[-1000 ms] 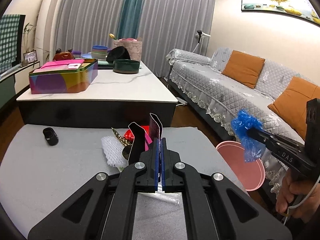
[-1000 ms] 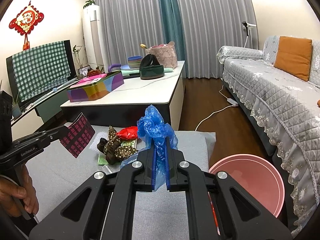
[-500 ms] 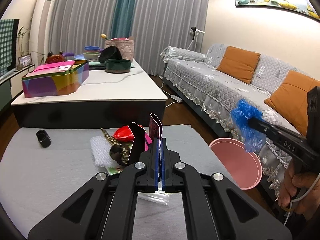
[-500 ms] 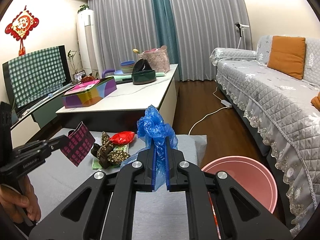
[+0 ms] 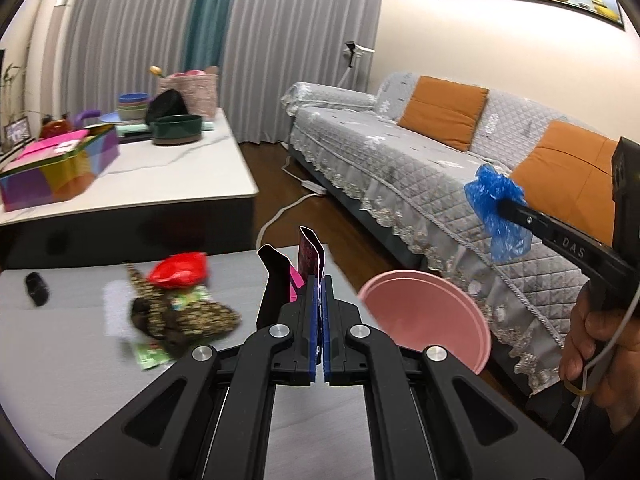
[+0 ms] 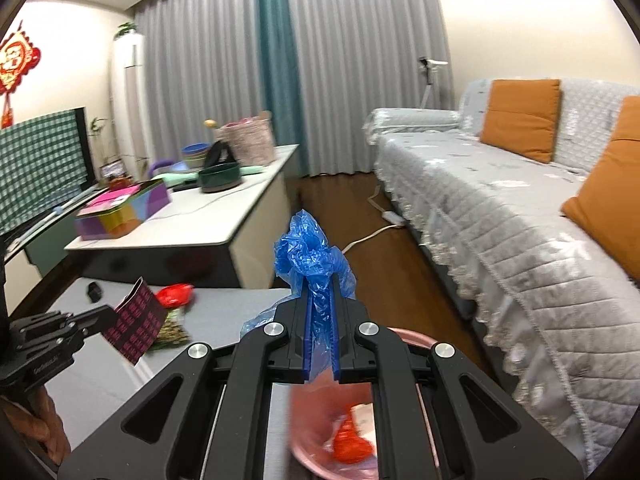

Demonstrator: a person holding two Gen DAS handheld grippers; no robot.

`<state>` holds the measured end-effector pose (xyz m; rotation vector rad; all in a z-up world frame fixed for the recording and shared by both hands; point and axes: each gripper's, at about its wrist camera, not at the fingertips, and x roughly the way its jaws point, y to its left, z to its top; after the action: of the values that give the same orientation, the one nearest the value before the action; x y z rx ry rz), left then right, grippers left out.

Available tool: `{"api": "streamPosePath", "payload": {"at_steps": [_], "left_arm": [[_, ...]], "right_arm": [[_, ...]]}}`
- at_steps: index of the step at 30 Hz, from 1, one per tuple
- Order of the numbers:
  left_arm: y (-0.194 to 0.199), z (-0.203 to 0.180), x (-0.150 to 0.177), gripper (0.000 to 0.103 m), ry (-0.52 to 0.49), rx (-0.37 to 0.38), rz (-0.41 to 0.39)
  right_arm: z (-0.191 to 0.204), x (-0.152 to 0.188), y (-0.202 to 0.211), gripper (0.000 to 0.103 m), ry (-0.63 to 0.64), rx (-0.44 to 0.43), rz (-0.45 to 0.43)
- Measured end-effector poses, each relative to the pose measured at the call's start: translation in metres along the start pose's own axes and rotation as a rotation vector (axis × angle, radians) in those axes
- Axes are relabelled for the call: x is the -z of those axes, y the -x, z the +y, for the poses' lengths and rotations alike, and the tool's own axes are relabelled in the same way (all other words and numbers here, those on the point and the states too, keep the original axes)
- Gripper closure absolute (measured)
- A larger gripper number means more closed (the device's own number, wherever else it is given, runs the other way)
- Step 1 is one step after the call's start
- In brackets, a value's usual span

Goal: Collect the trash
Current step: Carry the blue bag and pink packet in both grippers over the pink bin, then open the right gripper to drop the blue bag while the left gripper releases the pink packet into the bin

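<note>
Lying ahead and left of both grippers, the grey padded counter (image 5: 72, 344) carries a blurred heap of leftover trash (image 5: 176, 304) topped by a red wrapper. The round pink plastic bin (image 6: 320, 432) sits directly below the right gripper (image 6: 322, 280), with red and white scraps inside. The right gripper is pinching a crumpled blue plastic bag (image 6: 310, 256), held above that bin. The left gripper (image 5: 318, 284), pressed together, clamps a folded dark magenta-patterned card wrapper (image 5: 308, 258), left of the bin.
</note>
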<state>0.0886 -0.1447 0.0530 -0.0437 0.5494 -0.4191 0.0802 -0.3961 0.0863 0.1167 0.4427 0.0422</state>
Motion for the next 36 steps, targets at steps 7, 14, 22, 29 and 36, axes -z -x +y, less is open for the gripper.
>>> {"api": "streamPosePath", "payload": {"at_steps": [7,14,22,29,36], "left_arm": [[-0.031,-0.044,-0.007,0.101,-0.032,0.074,0.016],[-0.063,-0.079,-0.008,0.101,-0.065,0.136,0.045],[-0.094,-0.1,-0.007,0.101,-0.088,0.174,0.08],[-0.11,-0.103,-0.007,0.092,-0.097,0.183,0.109],[-0.108,-0.094,-0.007,0.047,-0.069,0.16,0.104]], "right_arm": [[-0.044,-0.002,0.001,0.096,-0.045,0.073,0.011],[-0.069,0.003,-0.004,0.096,-0.076,0.103,0.036],[-0.083,0.011,-0.014,0.096,-0.098,0.122,0.067],[-0.086,0.013,-0.022,0.077,-0.104,0.143,0.077],[-0.088,0.008,-0.015,0.029,-0.115,0.178,0.032]]}}
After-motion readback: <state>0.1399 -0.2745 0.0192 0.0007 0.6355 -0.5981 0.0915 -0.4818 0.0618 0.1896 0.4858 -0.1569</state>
